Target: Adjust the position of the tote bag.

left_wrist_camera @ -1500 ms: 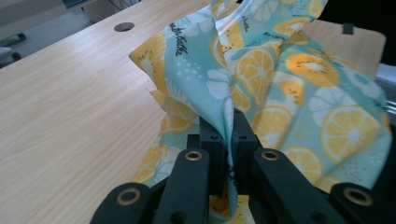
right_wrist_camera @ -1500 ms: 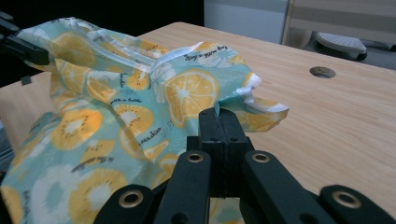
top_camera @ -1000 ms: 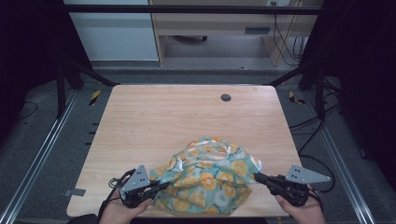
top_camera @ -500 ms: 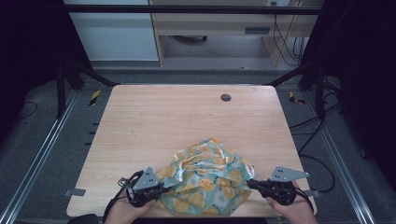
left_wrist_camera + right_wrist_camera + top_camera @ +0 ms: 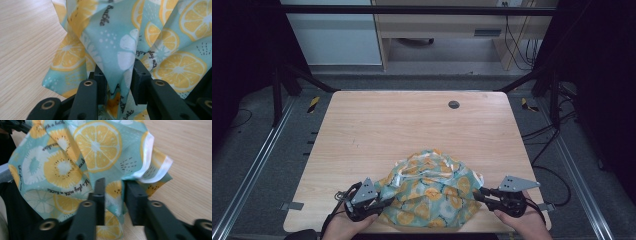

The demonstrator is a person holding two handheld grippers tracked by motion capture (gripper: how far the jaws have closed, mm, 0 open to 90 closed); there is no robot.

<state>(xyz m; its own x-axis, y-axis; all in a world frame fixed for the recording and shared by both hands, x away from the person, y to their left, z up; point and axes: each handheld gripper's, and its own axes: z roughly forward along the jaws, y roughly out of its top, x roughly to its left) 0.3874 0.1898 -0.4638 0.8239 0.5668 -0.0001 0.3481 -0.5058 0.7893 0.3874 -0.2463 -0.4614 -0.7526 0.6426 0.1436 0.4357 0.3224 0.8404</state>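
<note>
Fabric printed with lemon slices and white flowers on a pale teal ground, the cloth (image 5: 432, 192) lies bunched in a loose, crumpled mound at the near edge of the desk (image 5: 412, 125), roughly midway between the two hands. Its folds rise into soft peaks, and a white hem shows along one turned-over edge in the right gripper view (image 5: 150, 157). The left tool (image 5: 384, 202) sits at the cloth's left flank, its black jaws pointing inward toward the mound; in the left gripper view a hanging fold of the cloth (image 5: 117, 50) drops down between the jaws, which have just been opening and now stand a little apart on either side of it, so the grip looks slackened rather than pinched tight. The right tool (image 5: 479, 194) mirrors it at the cloth's right flank, jaws also pointing inward; the right gripper view shows a fold running down between its jaws too, and these have likewise just been opening, with a gap visible beside the fabric. Each tool carries a grey three-cornered plate on top and a dark cable trailing back toward the person, whose hands come in from the bottom edge of the high view. Farther out, the pale wooden desk is bare apart from a small dark round grommet (image 5: 454, 104) near its far edge. Beyond the desk lie a grey floor, black frame rails and light-coloured furniture.
</note>
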